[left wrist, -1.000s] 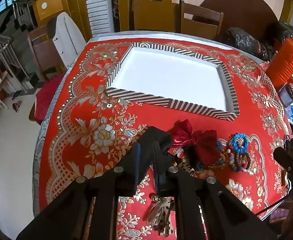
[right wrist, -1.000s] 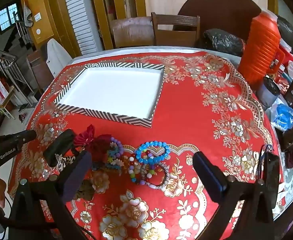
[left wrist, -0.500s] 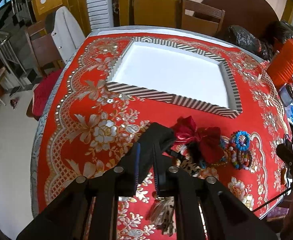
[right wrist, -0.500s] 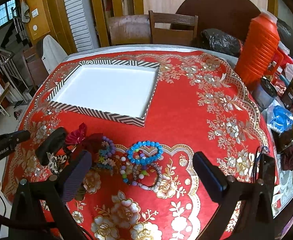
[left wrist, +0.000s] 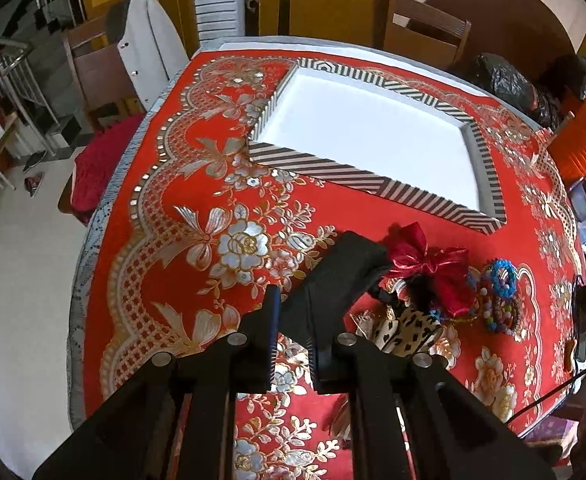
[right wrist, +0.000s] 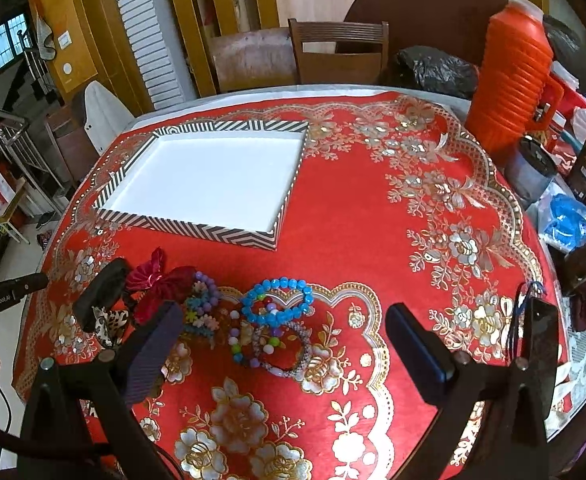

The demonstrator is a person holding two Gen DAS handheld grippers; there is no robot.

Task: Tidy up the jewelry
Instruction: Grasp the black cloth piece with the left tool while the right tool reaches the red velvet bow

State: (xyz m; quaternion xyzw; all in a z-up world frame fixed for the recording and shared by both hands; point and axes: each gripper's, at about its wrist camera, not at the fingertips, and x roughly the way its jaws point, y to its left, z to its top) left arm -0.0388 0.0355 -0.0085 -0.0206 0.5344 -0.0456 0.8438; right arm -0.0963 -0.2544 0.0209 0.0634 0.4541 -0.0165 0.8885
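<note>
Meanwhile left gripper [left wrist: 357,256], jaws together and empty, had edged down toward the red bow [right wrist: 155,280] beside the bracelets [right wrist: 273,320]; right gripper [right wrist: 285,344] gaped above them, striped tray [right wrist: 197,230] unfilled.

an orange ribbed jug [right wrist: 511,76] stands beside a black bag [right wrist: 433,70] behind the table.

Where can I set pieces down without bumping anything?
The white tray with the striped rim is bare inside. Open tablecloth lies between the tray and the orange jug. Crowded: the red bow and beaded bracelets along the near edge, by the left gripper.
</note>
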